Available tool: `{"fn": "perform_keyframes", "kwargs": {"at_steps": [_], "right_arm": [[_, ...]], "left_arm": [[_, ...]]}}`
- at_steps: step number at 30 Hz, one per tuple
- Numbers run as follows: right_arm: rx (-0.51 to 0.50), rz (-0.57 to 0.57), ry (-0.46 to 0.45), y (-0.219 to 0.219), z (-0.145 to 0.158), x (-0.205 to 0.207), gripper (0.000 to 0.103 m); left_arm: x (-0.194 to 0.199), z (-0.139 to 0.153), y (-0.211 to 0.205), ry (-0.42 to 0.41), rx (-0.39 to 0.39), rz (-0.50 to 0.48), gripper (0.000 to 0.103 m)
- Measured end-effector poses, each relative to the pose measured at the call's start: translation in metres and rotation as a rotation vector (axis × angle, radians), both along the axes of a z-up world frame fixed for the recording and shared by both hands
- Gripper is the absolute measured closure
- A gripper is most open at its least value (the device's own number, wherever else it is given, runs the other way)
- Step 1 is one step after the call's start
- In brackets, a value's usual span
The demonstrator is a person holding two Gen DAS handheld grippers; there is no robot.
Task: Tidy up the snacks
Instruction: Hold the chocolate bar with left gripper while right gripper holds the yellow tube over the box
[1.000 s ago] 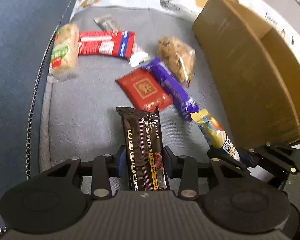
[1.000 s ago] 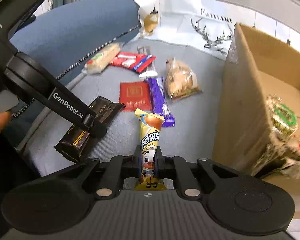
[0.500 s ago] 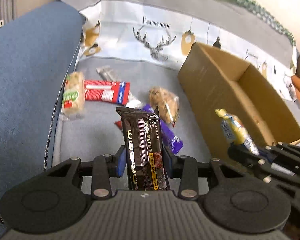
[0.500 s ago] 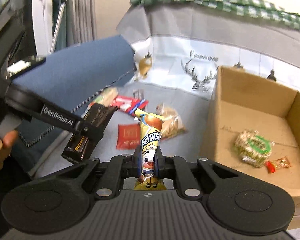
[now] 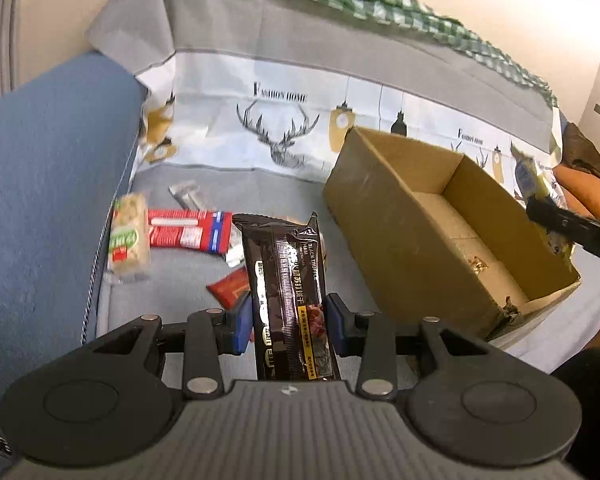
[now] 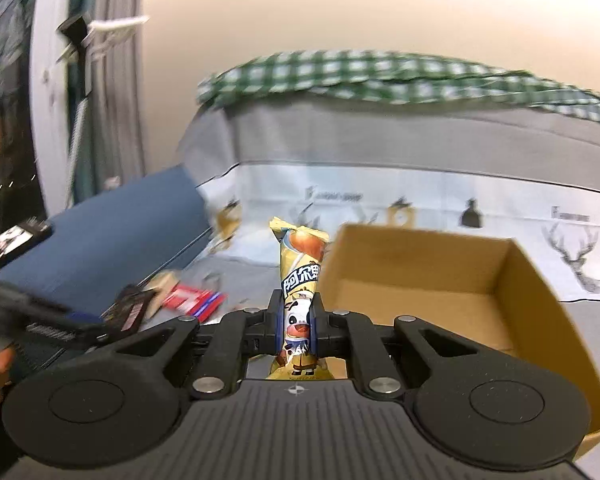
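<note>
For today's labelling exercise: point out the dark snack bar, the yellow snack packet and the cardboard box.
dark snack bar [image 5: 288,304], left wrist view, wrapper middle
yellow snack packet [image 6: 300,276], right wrist view, printed front
cardboard box [image 5: 380,232], left wrist view, near outer wall

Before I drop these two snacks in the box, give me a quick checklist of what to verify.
1. Left tongs shut on the dark biscuit pack: ok.
2. Right tongs shut on the yellow candy stick: ok.
3. Cardboard box open at the top: ok.
4. Free floor space inside the box: ok.
5. Right tongs already over the box opening: cannot tell.
6. Left tongs over the box: not ok, box sits off to its right.
</note>
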State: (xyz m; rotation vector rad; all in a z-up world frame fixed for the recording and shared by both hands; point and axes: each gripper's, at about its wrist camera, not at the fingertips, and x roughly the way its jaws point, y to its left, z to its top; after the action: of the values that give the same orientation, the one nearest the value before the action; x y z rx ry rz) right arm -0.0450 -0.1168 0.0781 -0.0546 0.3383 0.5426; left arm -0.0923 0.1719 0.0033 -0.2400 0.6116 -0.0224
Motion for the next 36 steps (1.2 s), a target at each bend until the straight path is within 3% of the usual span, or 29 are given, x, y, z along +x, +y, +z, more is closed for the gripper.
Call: {"fn": "perform_keyframes", "kwargs": {"at_steps": [5,11,36], "right_arm": [[0.108,-0.103,0.02,-0.037,-0.01,0.014,0.091],[0.121,-0.098,-0.001,-0.049,-0.014,0.015,0.091],[0.132,-0.087,-0.028,-0.048,-0.018,0.025,0.091]], "left_arm": [[-0.003,0.002,0.002,-0.033,0.001,0.019,0.061],[0.003,0.002,0.003,-0.03,-0.015,0.031,0.061],[0.014,0.007,-0.04,-0.022,0.124,0.008,0.061]]}}
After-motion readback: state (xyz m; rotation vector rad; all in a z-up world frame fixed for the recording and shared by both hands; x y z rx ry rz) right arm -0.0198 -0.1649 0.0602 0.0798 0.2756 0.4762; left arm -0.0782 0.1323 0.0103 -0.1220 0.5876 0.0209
